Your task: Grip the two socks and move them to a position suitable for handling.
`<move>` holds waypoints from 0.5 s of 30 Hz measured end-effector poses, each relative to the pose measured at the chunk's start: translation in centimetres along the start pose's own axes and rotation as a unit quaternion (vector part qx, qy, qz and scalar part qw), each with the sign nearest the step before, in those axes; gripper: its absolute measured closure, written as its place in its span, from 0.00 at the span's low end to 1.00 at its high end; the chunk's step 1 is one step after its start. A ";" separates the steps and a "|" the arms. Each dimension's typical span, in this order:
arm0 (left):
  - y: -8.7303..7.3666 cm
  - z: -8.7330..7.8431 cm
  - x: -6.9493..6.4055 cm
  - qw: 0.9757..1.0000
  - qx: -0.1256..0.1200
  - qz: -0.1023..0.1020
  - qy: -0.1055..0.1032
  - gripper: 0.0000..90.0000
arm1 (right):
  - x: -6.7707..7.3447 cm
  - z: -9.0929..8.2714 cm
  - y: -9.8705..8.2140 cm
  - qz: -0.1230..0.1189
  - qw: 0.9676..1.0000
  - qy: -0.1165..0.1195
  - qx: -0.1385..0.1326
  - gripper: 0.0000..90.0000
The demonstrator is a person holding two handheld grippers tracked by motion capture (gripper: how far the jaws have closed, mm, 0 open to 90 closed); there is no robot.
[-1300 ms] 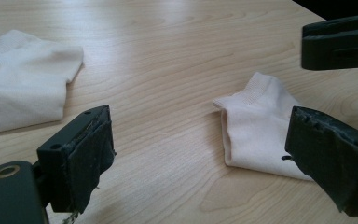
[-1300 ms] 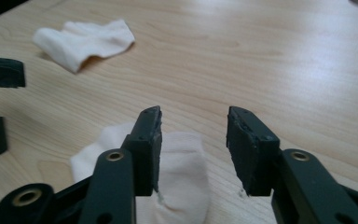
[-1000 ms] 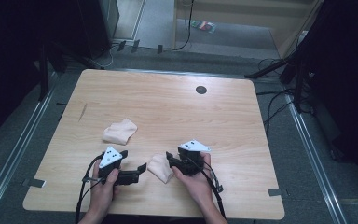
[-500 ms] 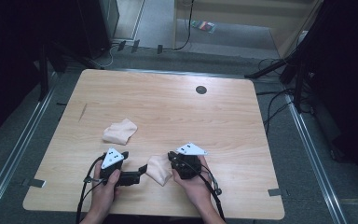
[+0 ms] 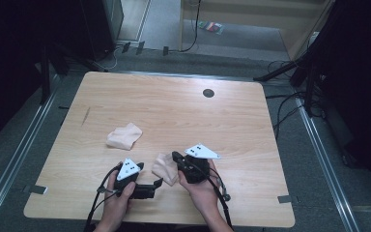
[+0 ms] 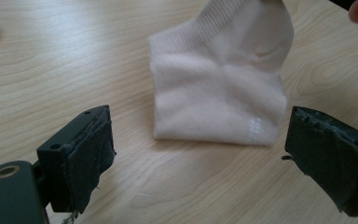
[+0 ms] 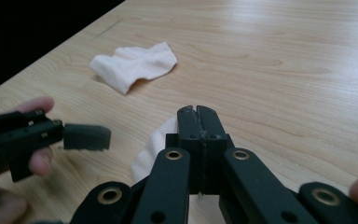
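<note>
Sock (image 5: 165,168) lies near the table's (image 5: 251,125) front edge between the two grippers, its ribbed cuff lifted, its long axis running roughly toward the right gripper (image 5: 176,157), whose jaws have just closed and now pinch its upper edge. A second ago it lay flat. The left gripper (image 6: 200,154) stands wide open, just short of it.

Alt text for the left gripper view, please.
A pale sock, lifted by its upper edge with its lower fold resting on the wooden table, sits ahead of the left gripper, whose black jaws stand wide open, clear of it.
</note>
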State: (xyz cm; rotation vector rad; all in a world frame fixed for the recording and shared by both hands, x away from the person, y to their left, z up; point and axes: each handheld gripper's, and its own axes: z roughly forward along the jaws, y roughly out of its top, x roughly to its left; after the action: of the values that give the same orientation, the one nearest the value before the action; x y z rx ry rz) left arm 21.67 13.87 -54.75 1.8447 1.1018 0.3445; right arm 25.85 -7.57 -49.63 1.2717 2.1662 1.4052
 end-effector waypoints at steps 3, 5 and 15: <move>0.0 0.4 -0.9 1.000 0.004 0.004 0.006 0.09 | 0.3 -0.2 0.4 0.006 1.000 0.001 -0.008 1.00; 0.0 0.8 -1.5 1.000 0.014 0.007 0.008 0.09 | 0.8 -0.4 0.6 0.007 1.000 -0.001 -0.010 1.00; 0.9 2.9 -2.9 0.998 0.057 -0.006 0.039 0.01 | 2.7 -1.4 1.6 0.005 1.000 0.001 -0.028 1.00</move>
State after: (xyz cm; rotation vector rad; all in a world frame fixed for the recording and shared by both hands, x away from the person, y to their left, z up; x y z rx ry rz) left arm 22.34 9.76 -54.92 1.9383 1.2063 0.3561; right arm 24.29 -6.08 -47.00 1.2626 2.1088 1.4611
